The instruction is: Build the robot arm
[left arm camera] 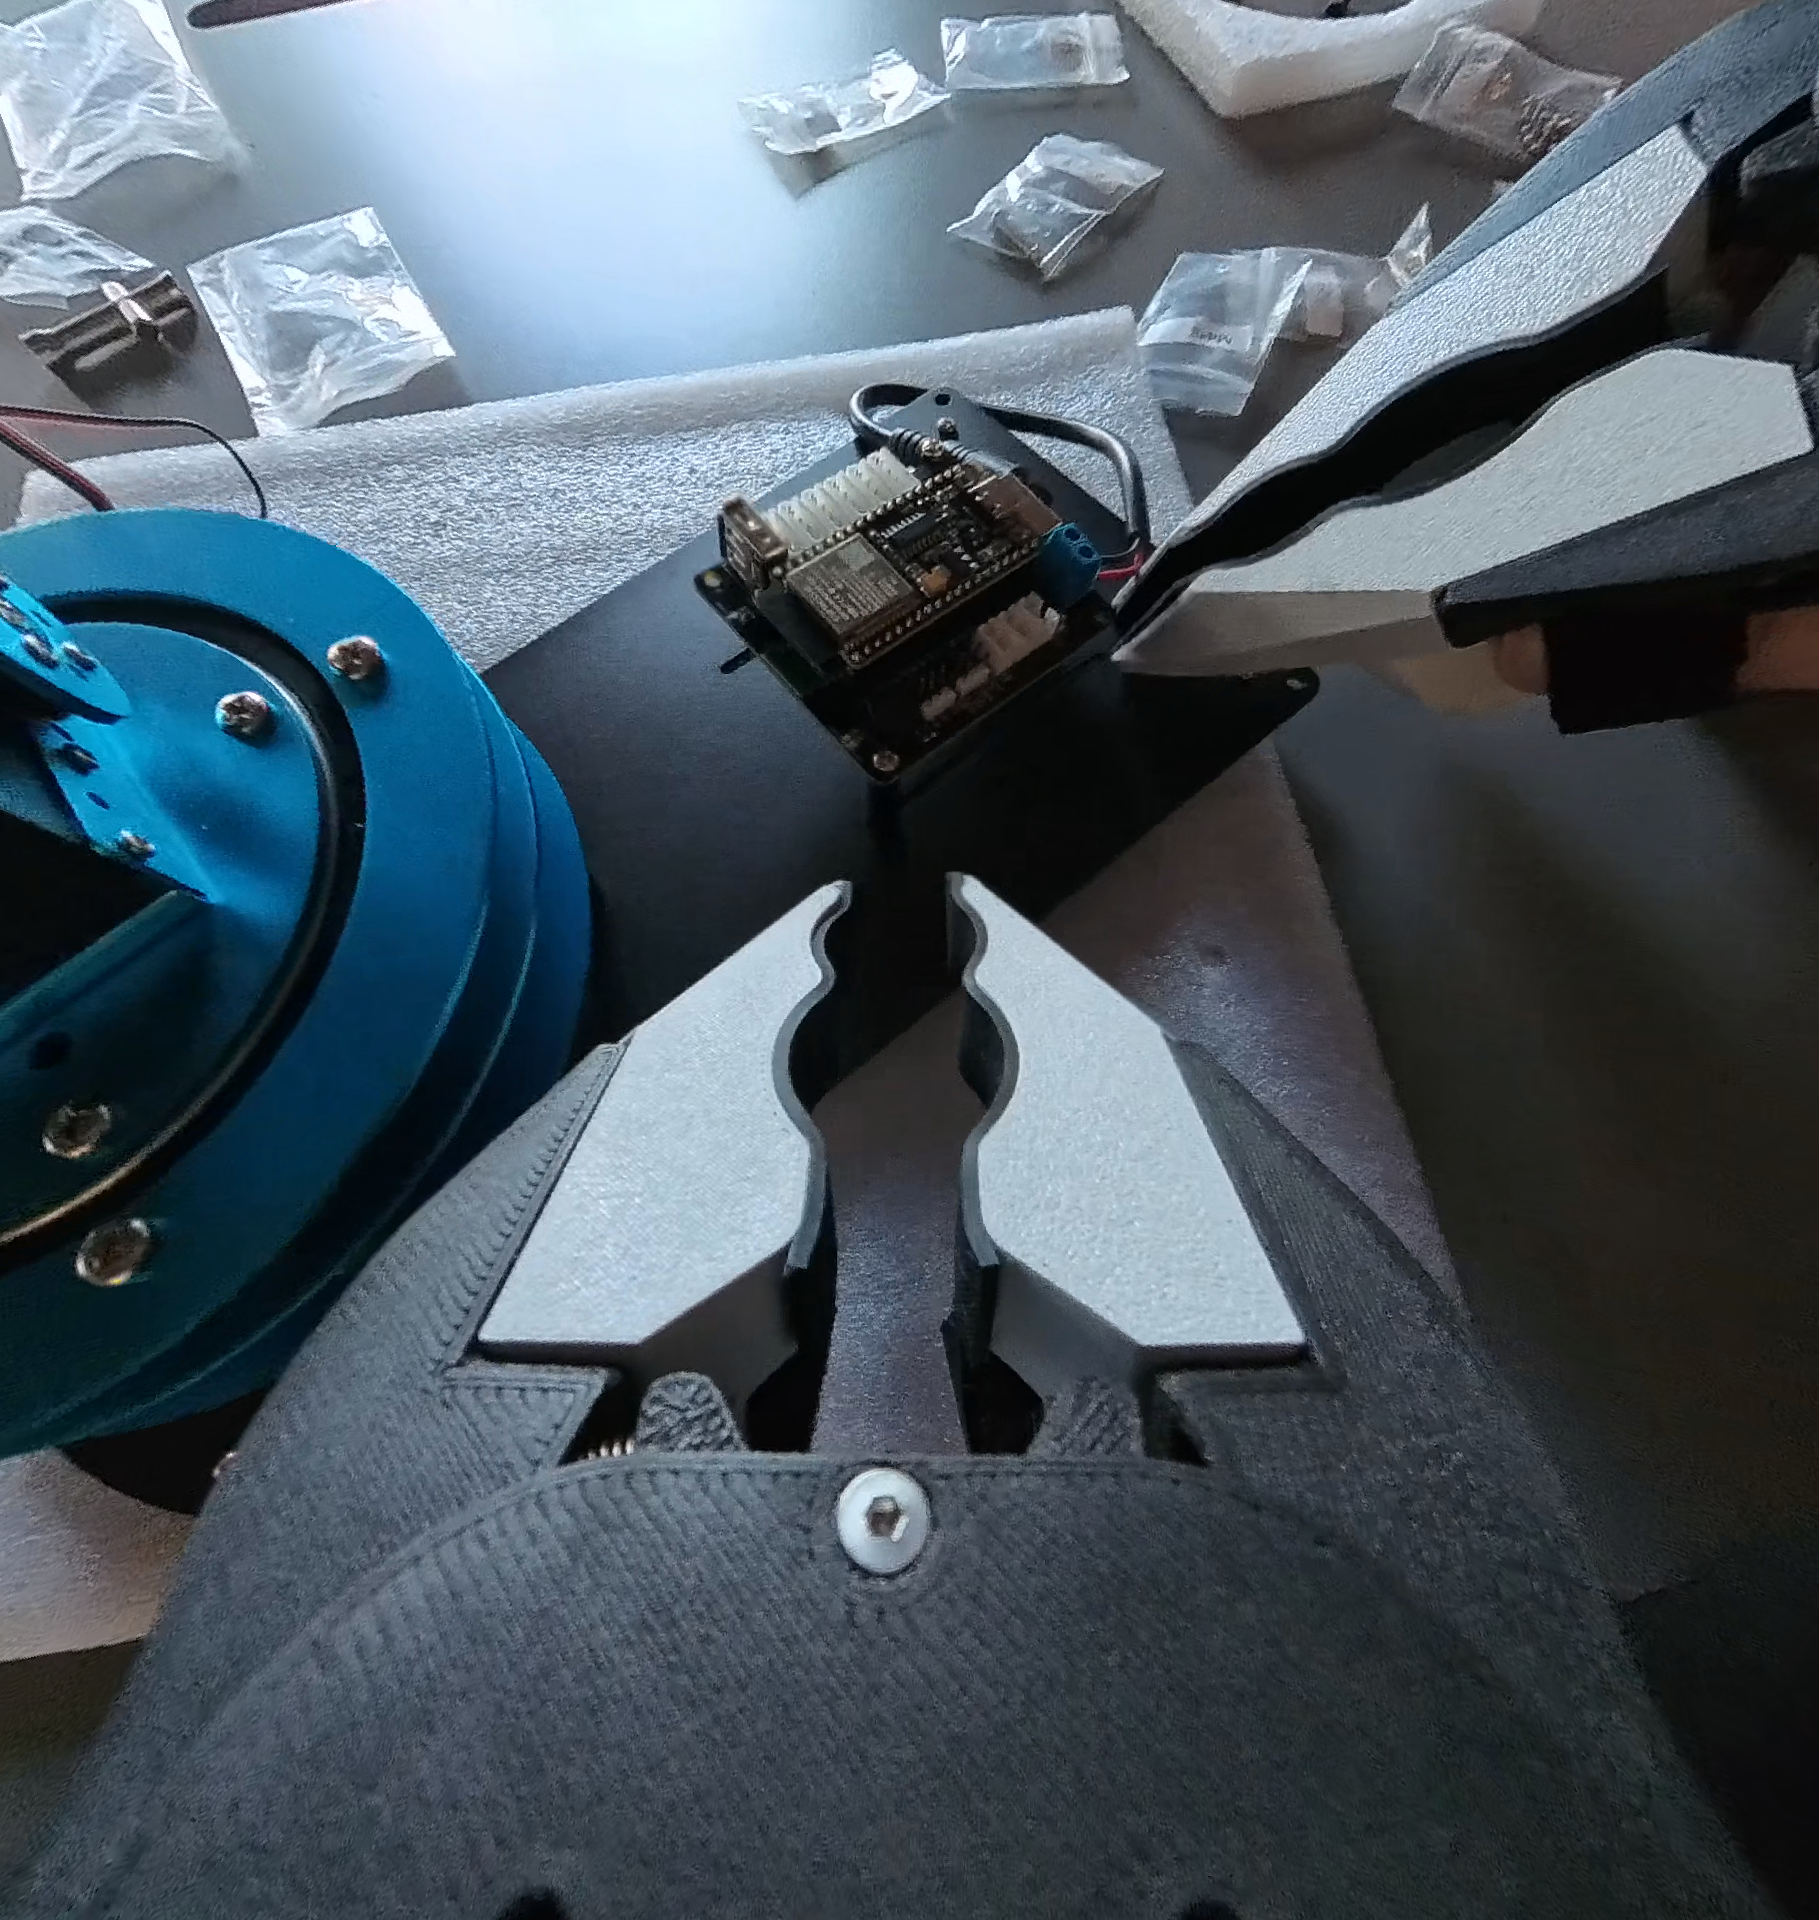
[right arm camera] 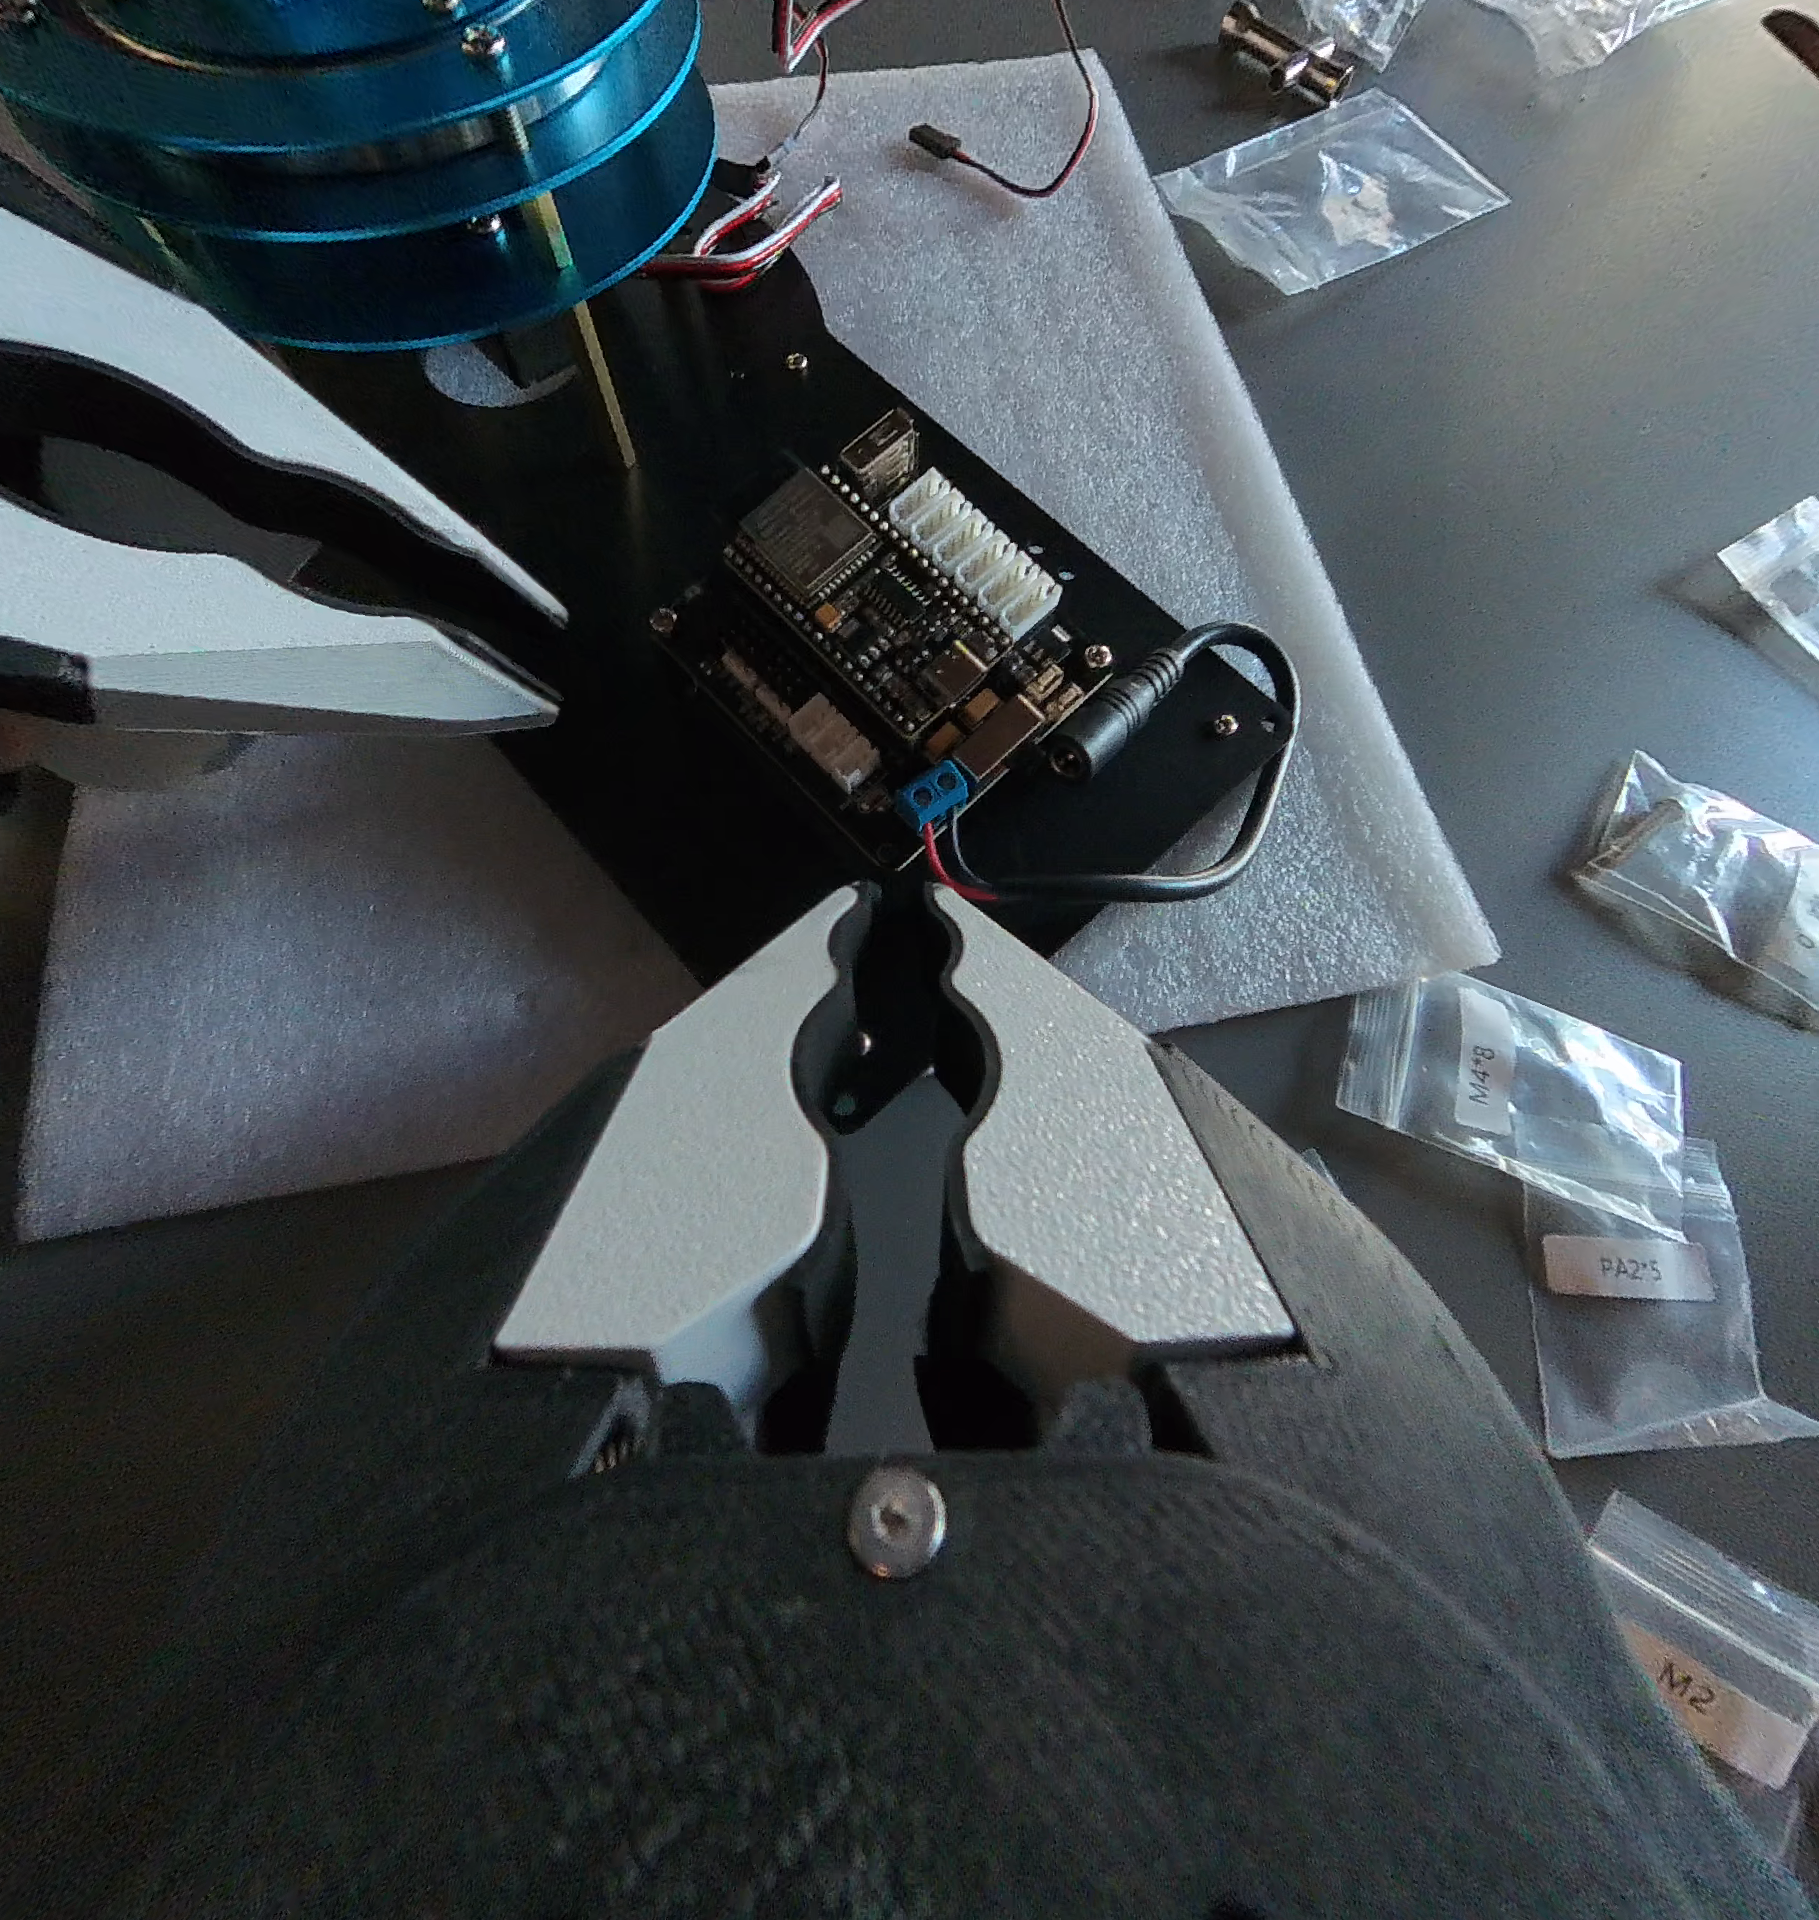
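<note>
A black base plate (left arm camera: 697, 748) (right arm camera: 697, 831) lies on a white foam sheet (left arm camera: 572, 447) (right arm camera: 1040, 364). It carries a circuit board (left arm camera: 905, 603) (right arm camera: 884, 634) and a blue round turntable (left arm camera: 261, 935) (right arm camera: 365, 156). My left gripper (left arm camera: 900, 894) (right arm camera: 562, 665) sits over the plate's near edge, jaws a narrow gap apart, nothing between them. My right gripper (right arm camera: 897, 894) (left arm camera: 1121, 634) has its tips almost together at the plate's corner, beside the board's blue terminal (right arm camera: 931, 800) and its red and black wire (right arm camera: 1144, 883). I see nothing clamped.
Several small clear bags of hardware (left arm camera: 318, 312) (right arm camera: 1331, 208) lie scattered on the dark table around the foam. A metal coupling (left arm camera: 115, 322) (right arm camera: 1289, 57) and a white foam block (left arm camera: 1300, 52) lie farther off. Servo leads (right arm camera: 988, 166) trail across the foam. My right fingertips sit around 8 cm from my left ones.
</note>
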